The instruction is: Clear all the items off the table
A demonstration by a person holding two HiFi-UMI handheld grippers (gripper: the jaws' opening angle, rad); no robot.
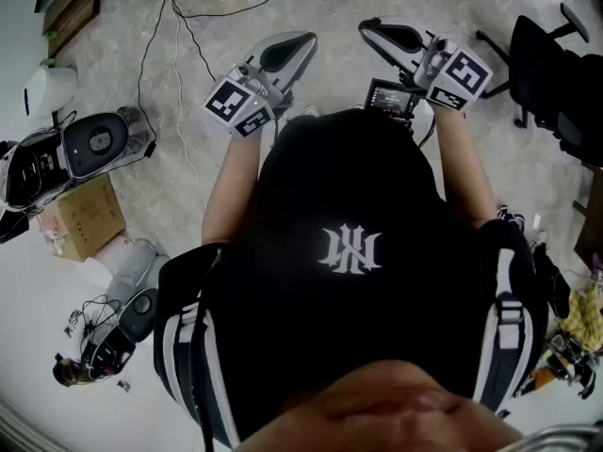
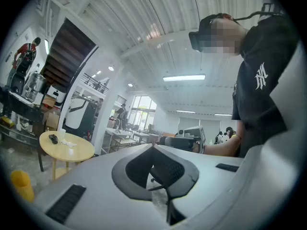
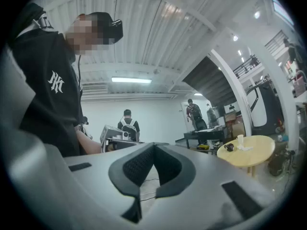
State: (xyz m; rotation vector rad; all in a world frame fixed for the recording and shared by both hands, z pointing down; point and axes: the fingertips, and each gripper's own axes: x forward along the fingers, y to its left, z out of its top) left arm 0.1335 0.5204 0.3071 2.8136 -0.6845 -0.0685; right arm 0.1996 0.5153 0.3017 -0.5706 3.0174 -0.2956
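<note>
The left tool (image 2: 153, 145) is closed, its two tips pressed together with nothing between them. In the left gripper view the round yellow desk (image 2: 81, 153) stands well apart, off to the left of where the tips point. A dark item (image 2: 53, 138), a white cup (image 2: 61, 132) and a white scrap (image 2: 71, 144) sit grouped towards the desk's left edge.

The right tool (image 3: 153, 145) is also closed and empty. In the right gripper view the same desk lies off to the right, again well apart, with the three things near its far edge.

Both tools are level and angled inward across the person's front, so the desk probably lies ahead of the person, to the side of each tool's aim. Each tool would have to swing outward and travel a good way to reach it. Neither looks clearly nearer.

The head view does not show the desk at all, because the person's cap and shoulders fill most of it. The items are too small to identify.
</note>
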